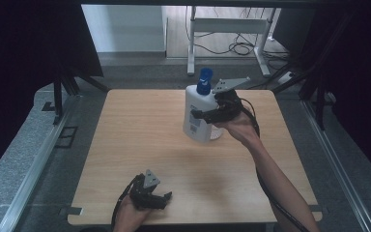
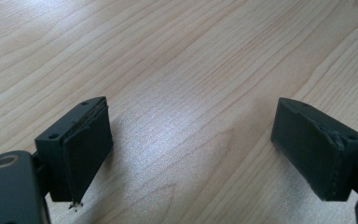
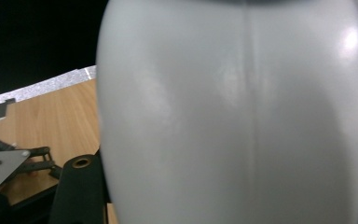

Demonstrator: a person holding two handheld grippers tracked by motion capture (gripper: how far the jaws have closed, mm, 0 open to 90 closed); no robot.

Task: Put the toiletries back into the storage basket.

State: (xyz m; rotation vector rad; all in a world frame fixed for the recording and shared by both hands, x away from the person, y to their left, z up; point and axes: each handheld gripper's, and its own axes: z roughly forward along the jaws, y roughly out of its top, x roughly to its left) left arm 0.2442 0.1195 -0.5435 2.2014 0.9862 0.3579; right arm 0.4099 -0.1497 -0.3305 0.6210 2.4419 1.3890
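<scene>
Near the table's (image 1: 125,145) far edge, right gripper (image 1: 204,115) clamps white bottle (image 1: 196,113); left gripper (image 1: 160,199) gapes empty

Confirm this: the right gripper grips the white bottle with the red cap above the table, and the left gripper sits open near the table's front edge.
Wrong on the cap: the high view shows it blue, not red. The rest holds: the right gripper grips the white bottle above the table, and the left gripper sits open near the front edge.
</scene>
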